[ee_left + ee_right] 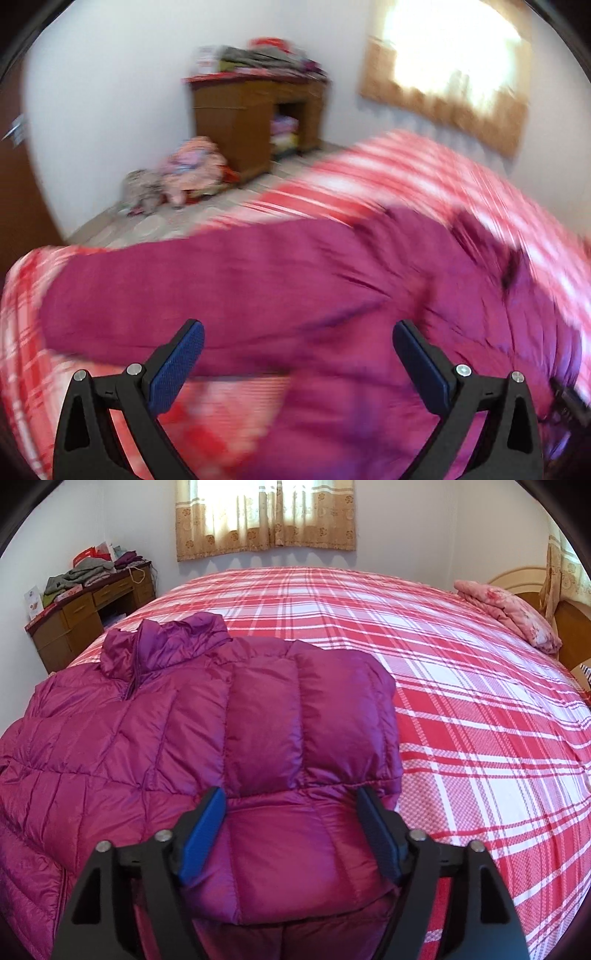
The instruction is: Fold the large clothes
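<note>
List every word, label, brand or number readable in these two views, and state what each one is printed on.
No text can be read in either view.
Red boxes and white cards on the wooden desk: printing too small to read.
White card at the desk's near end: a mark only, unreadable.
Magenta puffer jacket: no label visible.
Left wrist view: too blurred for any text.

The left tool is built of matte black plastic: two angular arms that spread like a V, each with a triangular cut-out near its base. Every arm carries two round silver screws at its pivots. The fingers end in flat rectangular pads faced with textured blue rubber. The right tool has the same make: black arms, triangular openings, silver screw heads, and blue dimpled pads set on the inner faces.
</note>
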